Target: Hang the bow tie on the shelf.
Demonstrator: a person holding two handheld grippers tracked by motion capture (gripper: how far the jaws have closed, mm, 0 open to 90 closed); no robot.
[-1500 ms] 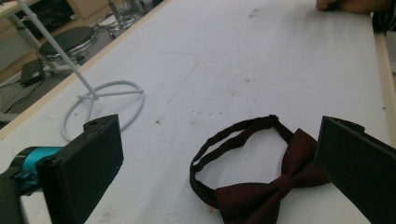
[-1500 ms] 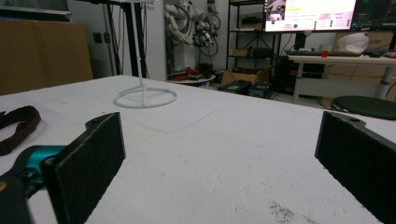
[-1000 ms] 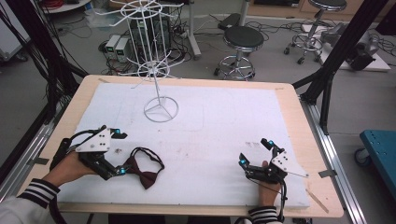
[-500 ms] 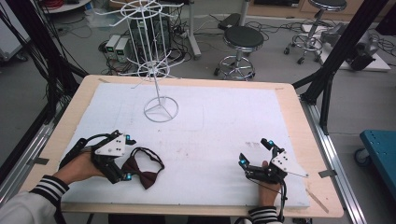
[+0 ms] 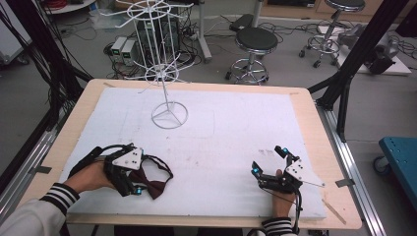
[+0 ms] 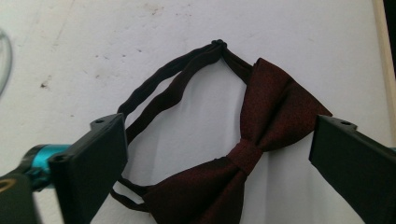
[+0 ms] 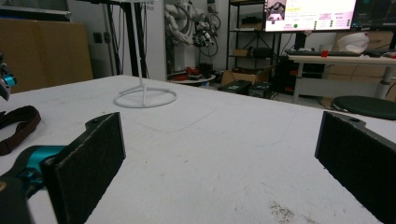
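A dark red bow tie [image 5: 153,186] with a black strap loop [image 5: 164,166] lies flat on the white mat at the near left. My left gripper [image 5: 134,179] is right at it, open. In the left gripper view the two jaws stand wide apart on either side of the bow tie [image 6: 245,156], with the left gripper [image 6: 222,126] above its strap [image 6: 168,93]. My right gripper [image 5: 267,160] rests open on the mat at the near right, and the right gripper [image 7: 219,126] has nothing between its jaws.
A white wire display stand [image 5: 166,73] rises from its ring base [image 5: 169,116] at the back left of the mat [image 5: 236,128]; its base [image 7: 144,99] also lies ahead in the right gripper view. Stools [image 5: 255,42] and cables sit on the floor beyond the table.
My left gripper has slid right across the mat until its open jaws straddle the bow tie. The right gripper has stayed where it was.
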